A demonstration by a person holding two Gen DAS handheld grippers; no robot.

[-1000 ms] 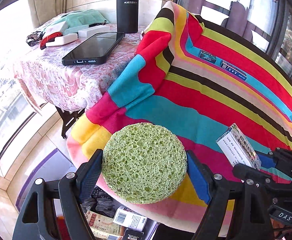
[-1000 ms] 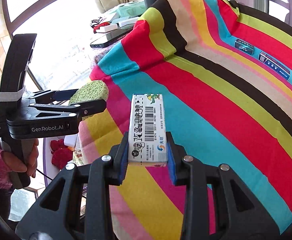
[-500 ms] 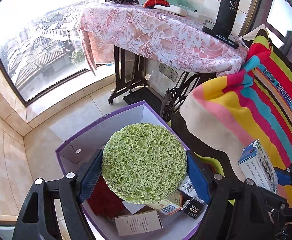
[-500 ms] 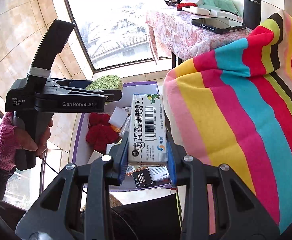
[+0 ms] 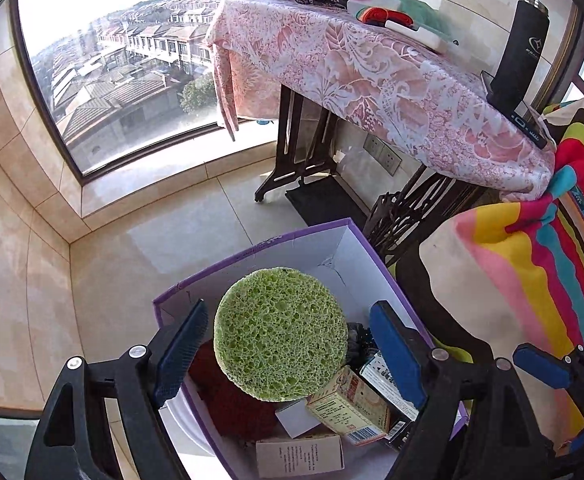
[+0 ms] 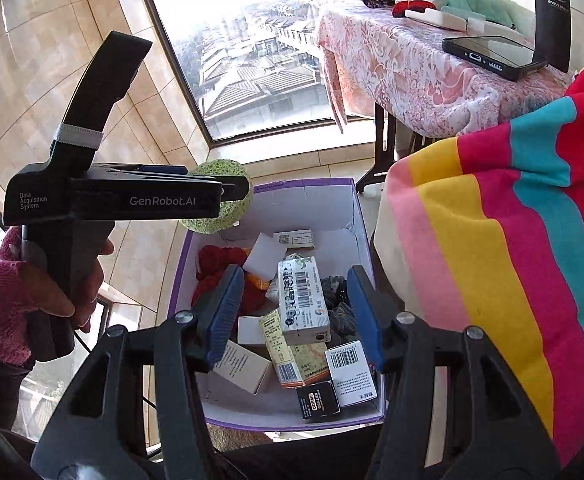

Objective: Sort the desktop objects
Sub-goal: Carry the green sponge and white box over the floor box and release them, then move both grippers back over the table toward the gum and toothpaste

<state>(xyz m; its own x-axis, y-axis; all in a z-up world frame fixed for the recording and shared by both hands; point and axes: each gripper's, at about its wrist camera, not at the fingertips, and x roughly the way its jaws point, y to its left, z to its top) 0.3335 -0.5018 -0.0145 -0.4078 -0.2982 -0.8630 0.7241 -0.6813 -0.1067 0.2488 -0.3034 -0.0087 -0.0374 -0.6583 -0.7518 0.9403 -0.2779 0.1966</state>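
Two grippers over one purple box (image 6: 355,216) on floor, left gripper (image 5: 288,344) jaws opening, one green sponge (image 5: 280,332) between pads, gaps either side, right gripper (image 6: 293,312) jaws opening, one white carton (image 6: 303,300) free between them above box contents, one striped cloth (image 6: 511,264) beside box.

We see a purple-edged box (image 6: 355,216) standing on the tiled floor (image 5: 180,216), and a cloth-covered table (image 5: 391,80) bearing a phone (image 6: 491,56) and black bottle (image 5: 519,52).
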